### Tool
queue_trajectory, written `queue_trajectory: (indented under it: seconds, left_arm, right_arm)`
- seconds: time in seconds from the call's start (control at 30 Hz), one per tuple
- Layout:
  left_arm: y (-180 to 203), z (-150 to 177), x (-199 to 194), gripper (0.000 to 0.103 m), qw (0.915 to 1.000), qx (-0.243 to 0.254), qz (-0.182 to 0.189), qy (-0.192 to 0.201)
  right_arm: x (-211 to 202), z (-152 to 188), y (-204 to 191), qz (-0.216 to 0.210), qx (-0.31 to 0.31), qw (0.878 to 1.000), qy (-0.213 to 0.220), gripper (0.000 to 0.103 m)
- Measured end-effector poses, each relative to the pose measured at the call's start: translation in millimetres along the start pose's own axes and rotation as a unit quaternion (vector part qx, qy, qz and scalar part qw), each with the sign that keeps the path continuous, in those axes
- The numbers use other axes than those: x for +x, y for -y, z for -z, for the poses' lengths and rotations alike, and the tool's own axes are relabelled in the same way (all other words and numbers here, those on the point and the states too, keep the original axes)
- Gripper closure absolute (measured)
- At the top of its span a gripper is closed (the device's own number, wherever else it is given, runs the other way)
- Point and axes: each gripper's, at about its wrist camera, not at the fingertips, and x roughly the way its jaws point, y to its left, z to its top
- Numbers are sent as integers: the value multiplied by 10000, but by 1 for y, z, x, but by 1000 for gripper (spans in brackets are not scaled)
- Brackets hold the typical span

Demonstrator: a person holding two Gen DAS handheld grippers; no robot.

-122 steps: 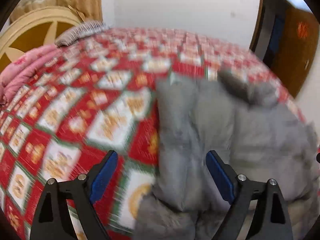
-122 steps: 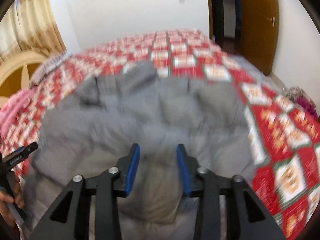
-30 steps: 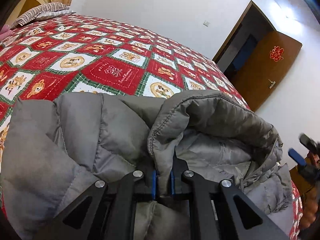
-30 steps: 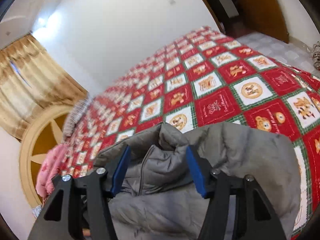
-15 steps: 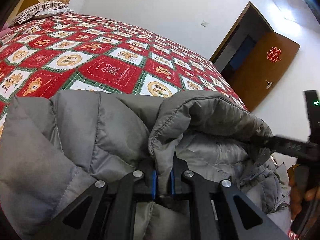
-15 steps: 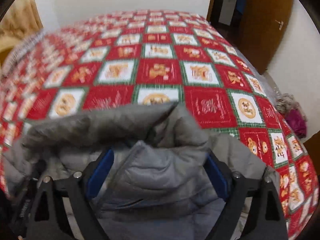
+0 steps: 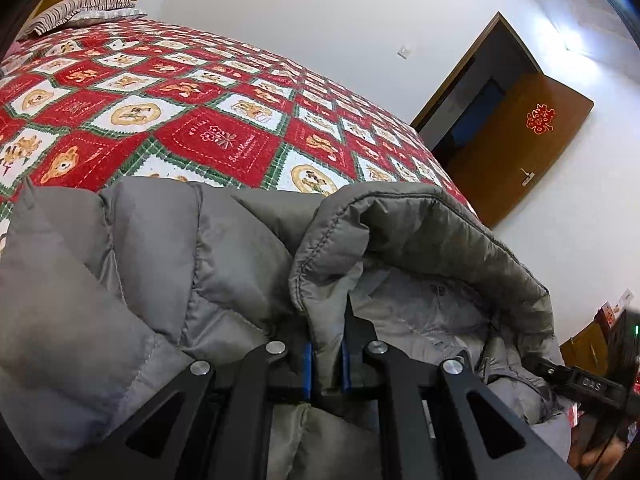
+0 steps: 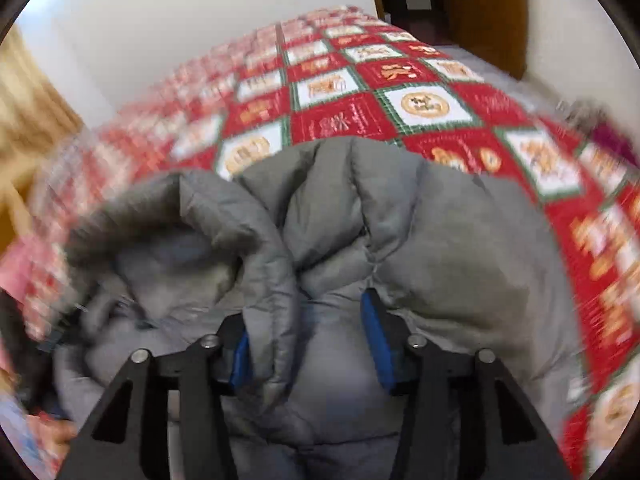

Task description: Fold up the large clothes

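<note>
- Now the grey puffer jacket (image 7: 152,264) lies bunched on the near part of the bed quilt (image 7: 224,136), its collar edge raised; the red-and-white quilt stretches beyond the jacket toward the wooden door (image 7: 532,148) and the striped pillow (image 7: 80,12).
- Left claw (image 7: 326,354): clamped tight on the stitched collar edge of the jacket, blue pads pressing a thin fold between them; a second ago it held the same fold in the same place, so this side has not changed; four seconds ago the claw stood wide apart over the jacket, which then lay flatter on the quilt.
- Right claw (image 8: 310,338): jaws closing, with a padded ridge of the jacket between them; the left pad is against the fold, while the right pad's contact is not clear, so a firm grip cannot be confirmed; the view is blurred.
- Against a second ago, the right claw sits lower and closer into the jacket; then it hovered above the collar with much quilt and wall in sight; half a second ago its jaws were spread far wider around the same bulge.
- Beside the jacket's right edge in the left wrist view, the right claw's black body shows, with a bit of the person's hand (image 7: 596,456) below it.
</note>
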Motion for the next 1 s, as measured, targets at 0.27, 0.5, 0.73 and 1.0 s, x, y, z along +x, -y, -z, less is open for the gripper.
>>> queue_trajectory:
  seconds: [0.27, 0.5, 0.73, 1.0]
  left_arm:
    - [-3, -1, 1, 94, 10000, -70, 24, 9]
    - [-13, -1, -1, 93, 9994, -333, -75, 92]
    - [-11, 0, -1, 93, 9995, -275, -141, 65]
    - [-5, 1, -5, 93, 9994, -131, -277, 163]
  right_arm:
    - [3, 18, -30, 793, -1127, 9898, 355, 71]
    - [58, -21, -38, 1181, -1354, 9832, 314, 86]
    - [18, 5, -22, 758, -1553, 9842, 375, 49]
    - [-50, -55, -27, 106, -394, 9939, 1023, 67]
